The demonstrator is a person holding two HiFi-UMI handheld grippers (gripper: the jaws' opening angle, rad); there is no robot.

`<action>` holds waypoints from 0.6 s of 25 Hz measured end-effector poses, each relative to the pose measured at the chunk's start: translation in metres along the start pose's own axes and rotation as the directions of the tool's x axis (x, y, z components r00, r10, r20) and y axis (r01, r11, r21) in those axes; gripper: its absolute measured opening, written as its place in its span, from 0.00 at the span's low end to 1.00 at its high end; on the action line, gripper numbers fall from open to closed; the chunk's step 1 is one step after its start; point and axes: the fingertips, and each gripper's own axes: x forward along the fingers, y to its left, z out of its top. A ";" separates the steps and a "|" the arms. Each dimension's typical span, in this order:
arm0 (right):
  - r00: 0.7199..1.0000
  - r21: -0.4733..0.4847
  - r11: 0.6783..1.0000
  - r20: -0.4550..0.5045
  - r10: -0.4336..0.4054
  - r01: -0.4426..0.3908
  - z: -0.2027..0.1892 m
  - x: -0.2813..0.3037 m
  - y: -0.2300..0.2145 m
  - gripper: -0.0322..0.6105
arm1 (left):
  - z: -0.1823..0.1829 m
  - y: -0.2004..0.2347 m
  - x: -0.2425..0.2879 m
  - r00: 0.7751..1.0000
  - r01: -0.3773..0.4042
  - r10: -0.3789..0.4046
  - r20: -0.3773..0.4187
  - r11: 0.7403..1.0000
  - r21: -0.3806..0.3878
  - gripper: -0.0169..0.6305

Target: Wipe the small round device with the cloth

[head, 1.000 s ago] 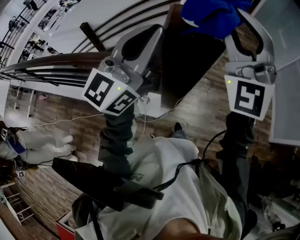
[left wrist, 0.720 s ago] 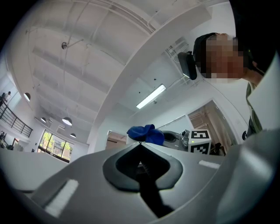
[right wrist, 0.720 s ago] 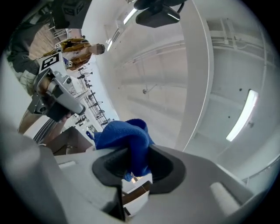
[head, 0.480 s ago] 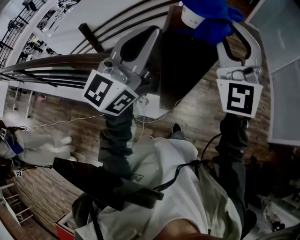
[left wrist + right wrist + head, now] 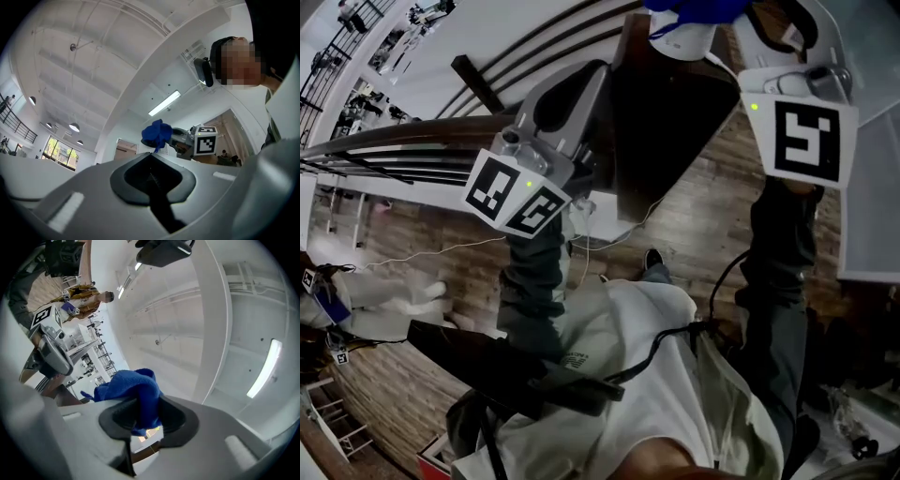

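- Almost at 12 o'clock in the head view, the small round device [image 5: 682, 39] shows as a white rounded body at the very top edge. The cloth partly covers it, and I cannot tell what it rests on.
- The cloth [image 5: 125, 384] is bright blue and bunched. It lies over the top of the device, touching it, and one fold runs down between the right gripper's jaws.
- The right gripper [image 5: 146, 405] has its fingers closed narrowly on that fold of cloth. In the head view its right marker cube [image 5: 806, 141] sits at 2 o'clock, below the cloth.
- The left gripper [image 5: 151, 157] has its fingers pressed together with nothing between them. In the head view it sits at 10 o'clock from centre and points toward 1 o'clock, apart from both the device and the cloth. Its left marker cube [image 5: 514, 194] is at the near end.
- A dark flat surface [image 5: 666, 122] lies between the two grippers, just below the device.
- Wooden floor [image 5: 703, 234] spreads beneath, and a thin white cable [image 5: 614, 232] trails across it near centre.
- Dark sleeves [image 5: 534, 272] run from each gripper down toward 6 o'clock, where the person's white shirt [image 5: 637, 375] fills the lower frame.
- Seen from the left gripper, the cloth is a blue bunch just past the jaws, under a long ceiling light [image 5: 164, 103] at 12 o'clock.
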 end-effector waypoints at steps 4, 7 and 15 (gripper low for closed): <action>0.999 -0.092 0.995 0.018 0.050 -0.048 0.026 0.027 -0.003 0.21 | 0.001 0.000 0.001 1.000 -0.001 0.001 -0.001 1.000 -0.002 0.03; 0.995 -0.163 0.983 0.039 0.092 -0.085 0.042 0.028 0.014 0.21 | 0.000 0.000 0.000 1.000 -0.009 0.009 0.000 1.000 -0.006 0.03; 0.975 -0.319 0.930 0.067 0.214 -0.183 0.057 0.000 0.083 0.21 | 0.001 0.006 -0.010 1.000 -0.024 0.024 0.008 1.000 -0.010 0.03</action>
